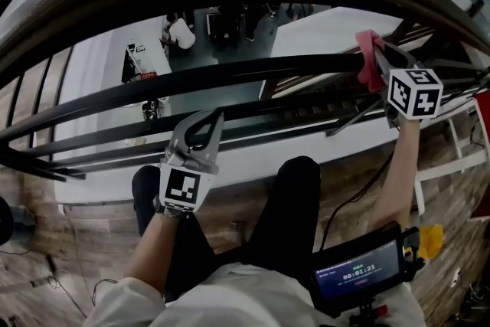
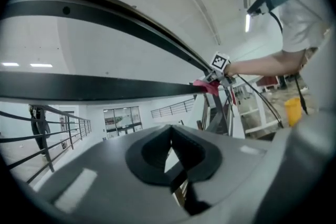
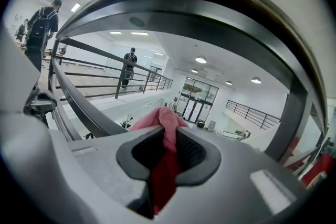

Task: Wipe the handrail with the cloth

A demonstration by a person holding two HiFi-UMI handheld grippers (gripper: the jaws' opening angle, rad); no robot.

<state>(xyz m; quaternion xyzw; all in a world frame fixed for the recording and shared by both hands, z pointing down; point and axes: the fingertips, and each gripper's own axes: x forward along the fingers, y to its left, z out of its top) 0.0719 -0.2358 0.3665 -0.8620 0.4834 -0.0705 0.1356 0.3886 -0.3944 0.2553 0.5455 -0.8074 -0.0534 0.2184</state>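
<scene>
Pink cloth clamped in right gripper, pressed on dark handrail bar just ahead. Mid-wipe, likely; next, sliding along it. Left gripper closed, empty.

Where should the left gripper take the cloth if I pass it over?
Take the free pink fold of the cloth bunched against the dark rail, beyond the right gripper's tips. Come along the rail from the left: the right gripper is shut on the rear part. The left gripper is shut and must open first.

cloth on handrail, right side
</scene>
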